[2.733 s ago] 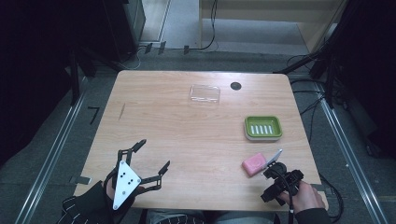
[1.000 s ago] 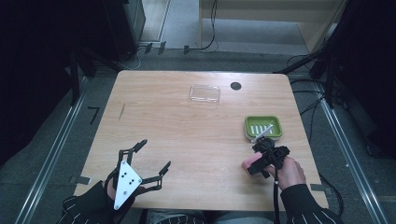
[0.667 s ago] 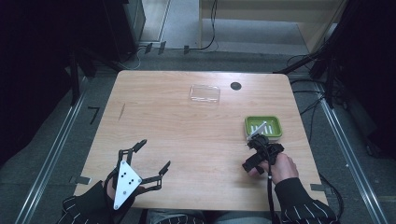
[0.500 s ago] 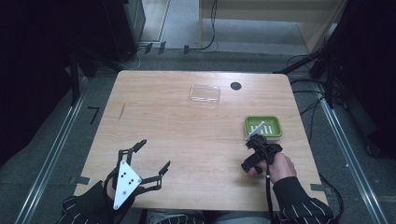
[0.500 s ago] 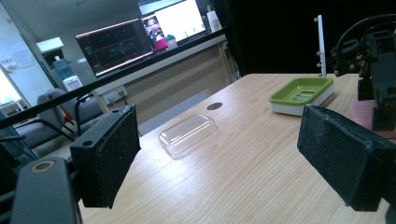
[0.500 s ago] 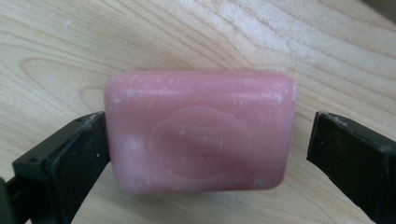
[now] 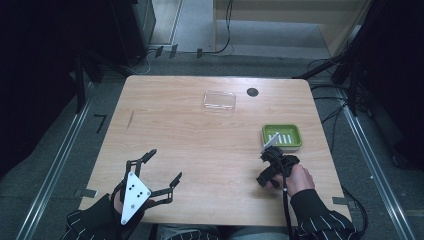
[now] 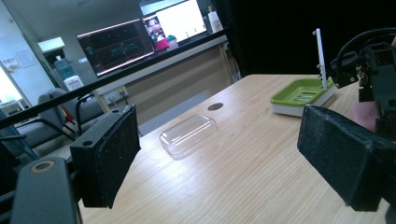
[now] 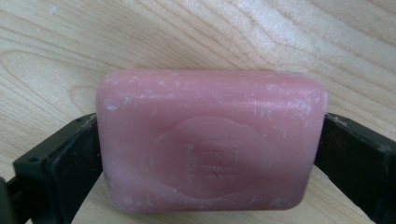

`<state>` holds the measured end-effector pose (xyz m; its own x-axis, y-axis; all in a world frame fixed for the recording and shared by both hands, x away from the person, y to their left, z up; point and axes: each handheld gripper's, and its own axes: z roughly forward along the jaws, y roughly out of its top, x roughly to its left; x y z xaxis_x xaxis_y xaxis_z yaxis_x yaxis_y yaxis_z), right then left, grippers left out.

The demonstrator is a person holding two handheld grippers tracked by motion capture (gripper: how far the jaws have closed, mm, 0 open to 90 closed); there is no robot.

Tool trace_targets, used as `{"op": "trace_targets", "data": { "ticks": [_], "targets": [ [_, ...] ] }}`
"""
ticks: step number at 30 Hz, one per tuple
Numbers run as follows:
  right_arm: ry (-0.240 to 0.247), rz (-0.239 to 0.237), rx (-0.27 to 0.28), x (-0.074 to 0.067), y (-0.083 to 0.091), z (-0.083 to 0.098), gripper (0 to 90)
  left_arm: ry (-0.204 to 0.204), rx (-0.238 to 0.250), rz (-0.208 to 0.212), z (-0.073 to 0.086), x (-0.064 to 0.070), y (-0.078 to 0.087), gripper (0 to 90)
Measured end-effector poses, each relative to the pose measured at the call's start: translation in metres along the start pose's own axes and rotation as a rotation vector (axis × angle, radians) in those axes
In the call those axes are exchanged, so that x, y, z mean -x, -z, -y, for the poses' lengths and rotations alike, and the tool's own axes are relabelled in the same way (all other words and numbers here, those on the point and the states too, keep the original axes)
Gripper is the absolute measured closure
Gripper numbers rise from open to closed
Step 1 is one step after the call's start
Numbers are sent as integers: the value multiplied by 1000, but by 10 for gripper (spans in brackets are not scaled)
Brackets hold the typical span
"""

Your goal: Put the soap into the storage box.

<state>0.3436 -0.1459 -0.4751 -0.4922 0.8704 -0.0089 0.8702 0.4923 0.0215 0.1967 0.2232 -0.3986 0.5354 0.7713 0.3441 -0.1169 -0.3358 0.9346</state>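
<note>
Since the earliest frame, the right tool (image 7: 264, 175) has travelled from the desk's near right corner up and inward onto the pink rectangular bar of soap (image 9: 210, 140), while the left tool (image 7: 162, 172) has kept its place near the front left of the light wooden desk (image 7: 200, 130).

From the right gripper view, the black jaws of the right tool sit against the two short ends of the soap bar, clamped on it, with wood grain behind it; whether the bar rests on the desk or is lifted off it cannot be told. An embossed oval stamp faces the camera. In the high view the person's right hand (image 7: 297, 179) wraps the tool's body, and the green rectangular soap dish with a white base (image 7: 282, 136) lies just beyond the tool, near but apart from it.

Held by a striped sleeve, the left tool has its padded jaws spread wide apart with nothing between them. Ahead of it, in the left gripper view, lies a clear plastic domed lid (image 8: 188, 134), with the green dish (image 8: 303, 93) farther off to its right, beside the right tool (image 8: 373, 79).
</note>
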Motion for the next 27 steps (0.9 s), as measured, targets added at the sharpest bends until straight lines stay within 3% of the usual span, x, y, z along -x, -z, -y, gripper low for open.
{"op": "trace_targets", "data": {
  "ticks": [13, 27],
  "targets": [
    [12, 9, 3, -4, 2, 2, 126, 0, 0, 1, 0, 0, 0, 136],
    [43, 12, -26, -3, 3, 1, 132, 0, 1, 0, 0, 0, 0, 136]
  ]
}}
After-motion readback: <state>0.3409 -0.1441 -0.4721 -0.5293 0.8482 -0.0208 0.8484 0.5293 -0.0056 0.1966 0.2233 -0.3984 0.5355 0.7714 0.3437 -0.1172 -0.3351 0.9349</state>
